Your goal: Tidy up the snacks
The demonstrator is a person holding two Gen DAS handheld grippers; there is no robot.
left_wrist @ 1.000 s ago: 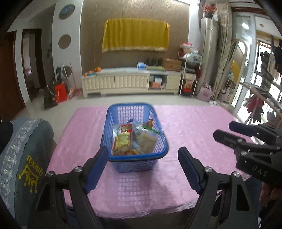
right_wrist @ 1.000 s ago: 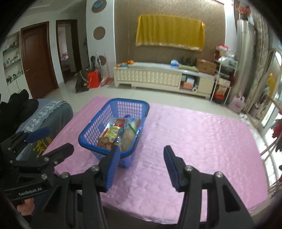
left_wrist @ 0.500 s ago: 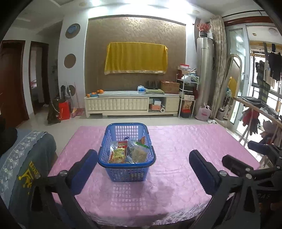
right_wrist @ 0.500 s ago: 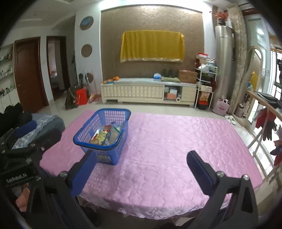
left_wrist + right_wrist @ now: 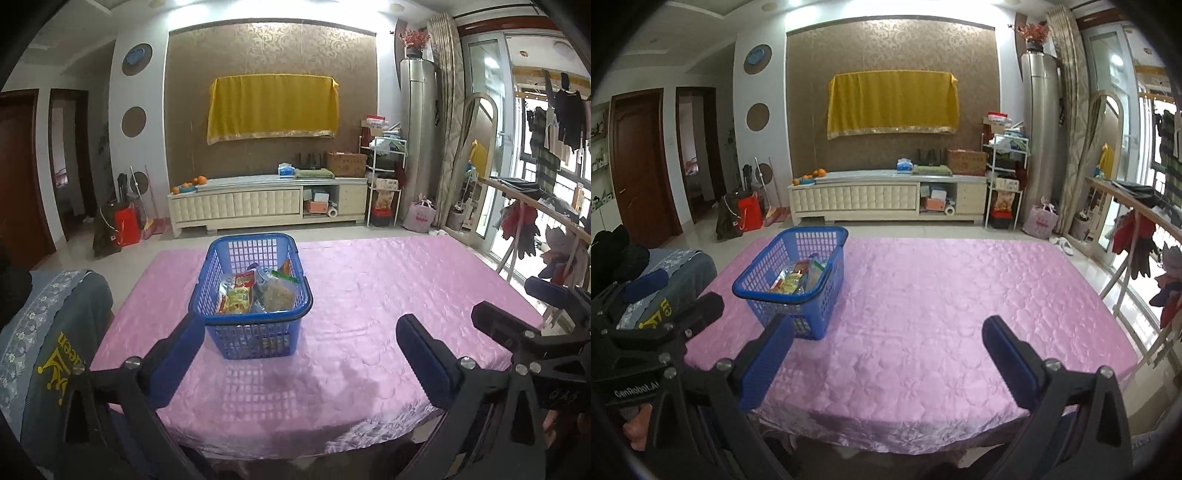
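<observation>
A blue plastic basket point(image 5: 251, 325) stands on the pink quilted table point(image 5: 369, 295), left of its middle, with several snack packets point(image 5: 255, 291) lying inside. My left gripper point(image 5: 301, 338) hangs open over the table's near edge, empty, the basket just beyond its left finger. In the right wrist view the basket point(image 5: 792, 284) stands at the left with the packets point(image 5: 798, 277) in it. My right gripper point(image 5: 886, 339) is open and empty above the near edge, to the right of the basket. Each gripper shows at the side of the other's view.
A chair back draped in grey cloth point(image 5: 51, 339) stands left of the table. A drying rack with clothes point(image 5: 539, 236) lines the right side. Beyond the table is bare floor, then a low white cabinet point(image 5: 266, 203) against the wall. Pink cloth point(image 5: 960, 295) stretches right of the basket.
Both grippers have drawn back from the basket toward the near table edge, and both have opened wide. The basket looks smaller and farther off now.
</observation>
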